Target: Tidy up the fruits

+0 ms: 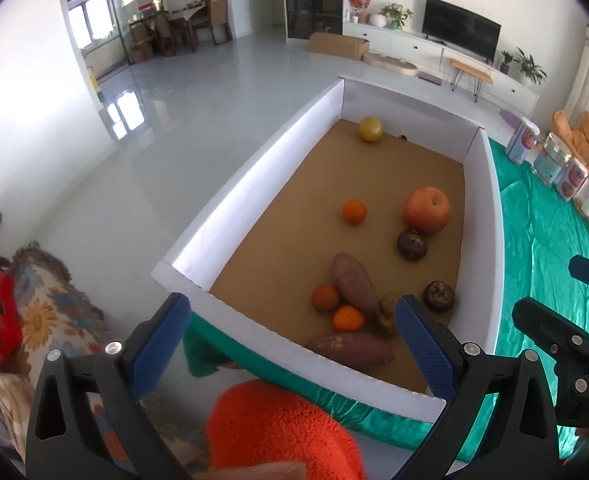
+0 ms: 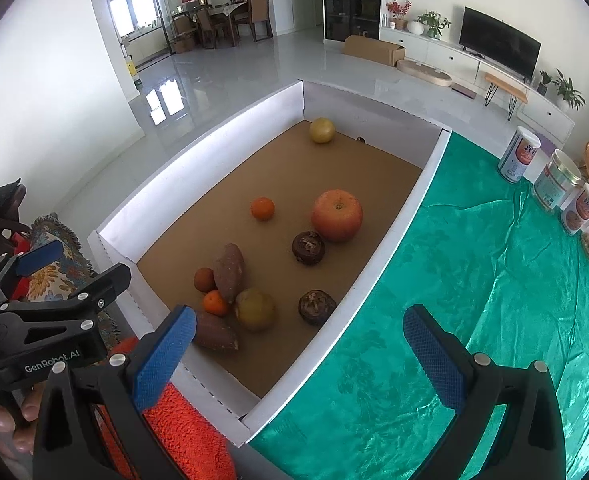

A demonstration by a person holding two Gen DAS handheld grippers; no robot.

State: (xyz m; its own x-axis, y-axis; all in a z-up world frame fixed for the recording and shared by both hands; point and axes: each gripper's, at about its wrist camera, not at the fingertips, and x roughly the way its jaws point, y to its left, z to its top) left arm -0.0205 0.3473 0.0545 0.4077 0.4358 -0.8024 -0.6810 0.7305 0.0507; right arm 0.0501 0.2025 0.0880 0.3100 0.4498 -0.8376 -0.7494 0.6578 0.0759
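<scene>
Both grippers hang spread wide and empty over the near end of the white box (image 2: 390, 236), which sits on the green cloth (image 2: 474, 300). My left gripper (image 1: 294, 344) straddles the box's near wall, so the closest produce is just ahead of its right finger: a sweet potato (image 1: 350, 350) lying crosswise to my fingers along that wall, then a small orange (image 1: 348, 318) touching a second sweet potato (image 1: 354, 284) whose long axis runs away from me, with a darker orange fruit (image 1: 325, 297) tucked against its left side. My right gripper (image 2: 300, 344) is over the box's near right corner, mostly above cloth, and from it that same cluster lies ahead and to the left, with a yellowish round fruit (image 2: 255, 309) and a dark mangosteen (image 2: 317, 306) nearest. Farther out sit another mangosteen (image 2: 308, 247), the big apple (image 2: 337, 215) and a lone orange (image 2: 262, 208); a yellow fruit (image 2: 322, 130) rests by the far wall. I judge the left gripper better placed for the near cluster, and the crosswise sweet potato would need my wrist turned.
</scene>
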